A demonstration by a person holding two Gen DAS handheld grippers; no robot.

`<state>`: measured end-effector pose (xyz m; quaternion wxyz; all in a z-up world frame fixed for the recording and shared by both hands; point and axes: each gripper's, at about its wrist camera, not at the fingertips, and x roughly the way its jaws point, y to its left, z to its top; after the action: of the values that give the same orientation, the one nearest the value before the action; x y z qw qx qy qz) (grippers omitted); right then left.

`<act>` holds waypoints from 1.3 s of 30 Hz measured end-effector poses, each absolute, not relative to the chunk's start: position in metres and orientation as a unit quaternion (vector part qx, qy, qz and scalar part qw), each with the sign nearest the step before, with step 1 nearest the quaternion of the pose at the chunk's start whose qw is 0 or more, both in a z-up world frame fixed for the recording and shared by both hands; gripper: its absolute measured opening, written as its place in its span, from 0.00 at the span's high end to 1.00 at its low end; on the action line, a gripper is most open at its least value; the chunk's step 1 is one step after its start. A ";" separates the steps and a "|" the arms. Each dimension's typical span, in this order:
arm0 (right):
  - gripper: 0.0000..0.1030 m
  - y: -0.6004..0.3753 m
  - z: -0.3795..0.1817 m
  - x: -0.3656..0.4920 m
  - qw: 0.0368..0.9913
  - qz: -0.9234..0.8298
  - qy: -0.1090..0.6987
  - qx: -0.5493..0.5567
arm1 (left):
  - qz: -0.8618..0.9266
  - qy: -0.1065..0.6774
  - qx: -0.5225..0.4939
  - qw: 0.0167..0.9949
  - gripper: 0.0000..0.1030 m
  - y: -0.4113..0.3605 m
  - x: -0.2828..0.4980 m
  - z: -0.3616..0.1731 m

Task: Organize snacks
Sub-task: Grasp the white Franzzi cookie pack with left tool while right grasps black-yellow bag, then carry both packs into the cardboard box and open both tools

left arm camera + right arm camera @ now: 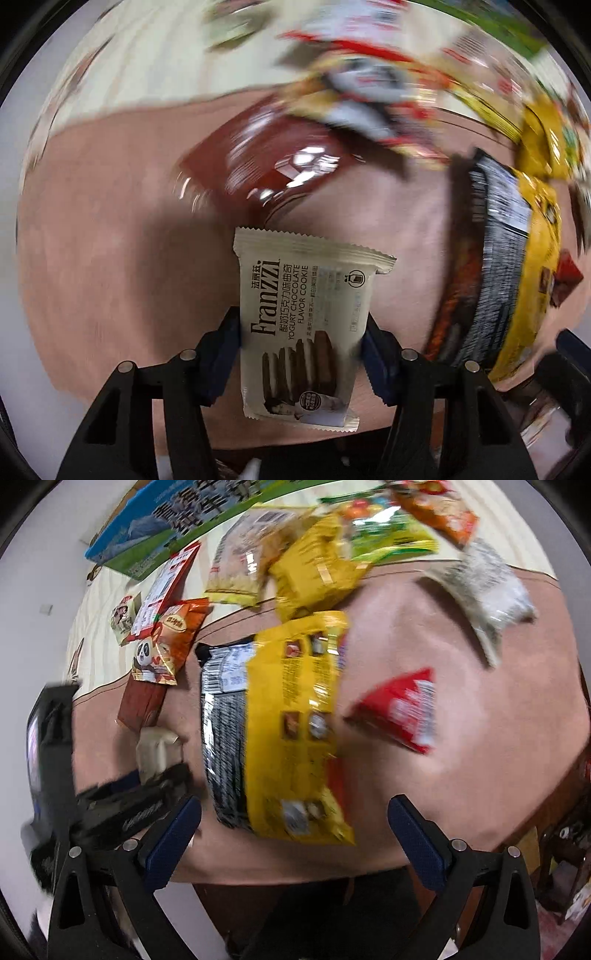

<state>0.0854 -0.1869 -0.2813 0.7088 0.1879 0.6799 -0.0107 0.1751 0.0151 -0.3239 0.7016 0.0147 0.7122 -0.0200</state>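
My left gripper (301, 341) is shut on a cream Franzzi cookie packet (306, 317), held above the pinkish-brown tabletop (110, 240). The same packet (157, 751) and the left gripper (136, 801) show at the left of the right wrist view. My right gripper (295, 834) is open and empty above the near edge of a large yellow snack bag (295, 720), which lies on a black-and-silver bag (223, 738). A brown packet (269, 166) lies beyond the cookie packet.
A red packet (402, 709) lies right of the yellow bag, a white bag (484, 590) beyond it. Orange panda packets (166, 646), yellow and green bags (332, 561) and a blue-green box (177, 520) crowd the far side. The table's front edge (295, 875) is near.
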 end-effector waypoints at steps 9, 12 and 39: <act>0.09 -0.148 -0.335 0.123 0.681 -0.070 0.717 0.131 | -0.028 0.725 -0.048 0.687 0.43 0.048 0.165 -0.334; 0.15 -0.134 -0.330 0.116 0.682 -0.059 0.724 0.081 | -0.041 0.722 -0.050 0.689 0.43 0.049 0.164 -0.328; 0.15 -0.107 -0.242 0.085 0.722 0.044 0.681 0.112 | -0.041 0.647 -0.016 0.761 0.45 0.030 0.159 -0.237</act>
<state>0.0850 -0.1067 -0.2417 0.7224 0.1119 0.6809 0.0442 0.1588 0.0297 -0.2374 0.7614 -0.0162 0.6468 -0.0406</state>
